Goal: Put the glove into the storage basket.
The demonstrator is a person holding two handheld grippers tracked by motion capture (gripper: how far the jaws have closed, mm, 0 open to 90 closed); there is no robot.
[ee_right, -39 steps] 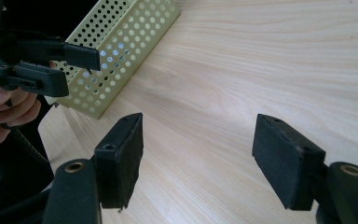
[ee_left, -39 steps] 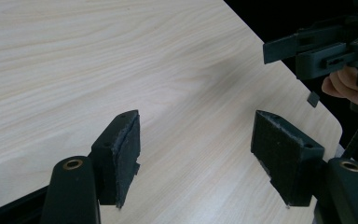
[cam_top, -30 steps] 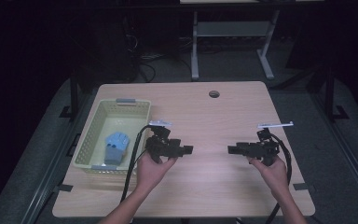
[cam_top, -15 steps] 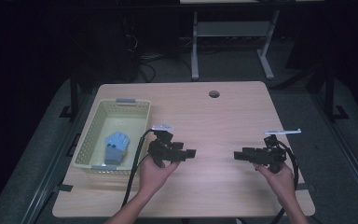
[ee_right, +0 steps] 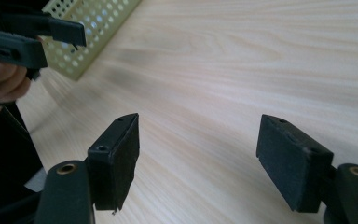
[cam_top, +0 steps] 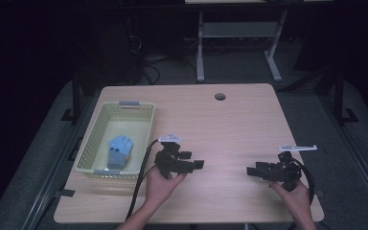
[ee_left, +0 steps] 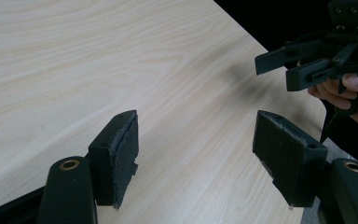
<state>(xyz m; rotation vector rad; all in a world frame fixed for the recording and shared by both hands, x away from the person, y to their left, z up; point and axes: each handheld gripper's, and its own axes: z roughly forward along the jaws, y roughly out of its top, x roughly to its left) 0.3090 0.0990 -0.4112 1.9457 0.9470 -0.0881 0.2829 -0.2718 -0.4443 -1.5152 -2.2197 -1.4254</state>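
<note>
- The left tongs [cam_top: 199,164] are being held wide apart over the bare worktop [cam_top: 230,124], with nothing between the pads [ee_left: 123,154]
- The right tongs [cam_top: 250,170] are being held likewise apart and empty, facing the left ones
- A blue object [cam_top: 117,149] is lying inside the yellow basket [cam_top: 88,146] at the worktop's left; its shape is hard to make out in the dim light
- The forearms are being cut off by the bottom edge

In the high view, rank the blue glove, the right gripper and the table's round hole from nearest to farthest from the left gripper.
1. Blue glove, left of the left gripper, in the basket.
2. Right gripper, across the table.
3. Round hole, near the far edge.
</note>
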